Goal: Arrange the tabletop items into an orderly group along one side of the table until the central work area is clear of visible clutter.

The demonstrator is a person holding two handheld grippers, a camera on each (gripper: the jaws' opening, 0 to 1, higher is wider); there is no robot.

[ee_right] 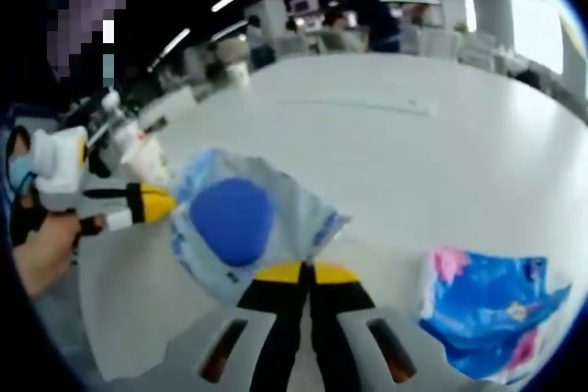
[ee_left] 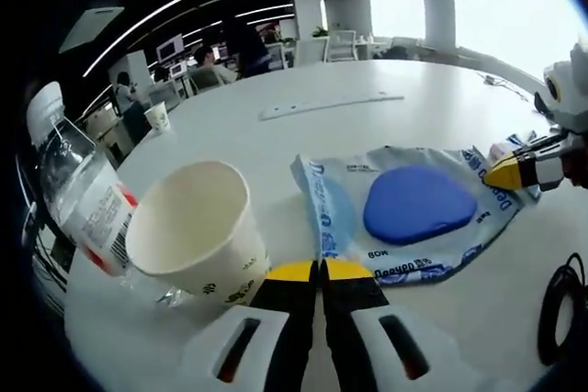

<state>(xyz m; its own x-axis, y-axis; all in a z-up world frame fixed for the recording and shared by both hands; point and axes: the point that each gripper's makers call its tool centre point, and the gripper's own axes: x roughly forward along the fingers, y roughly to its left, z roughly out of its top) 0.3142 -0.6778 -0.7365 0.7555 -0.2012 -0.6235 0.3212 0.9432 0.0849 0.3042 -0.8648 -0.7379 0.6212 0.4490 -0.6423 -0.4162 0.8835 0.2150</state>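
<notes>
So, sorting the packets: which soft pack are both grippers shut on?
The wipes pack with the blue oval lid, not the pink-and-blue floral pack lying free.

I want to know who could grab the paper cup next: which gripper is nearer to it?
Left. The left gripper sits shut right beside the paper cup; the right gripper is beyond the blue wipes pack, pinching its far edge.

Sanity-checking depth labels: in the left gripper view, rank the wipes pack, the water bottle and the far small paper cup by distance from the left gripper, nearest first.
1. wipes pack: just ahead of the left gripper, to the right.
2. water bottle: lying at the left edge, behind the near cup.
3. far small paper cup: well back, near the table's left edge.
</notes>
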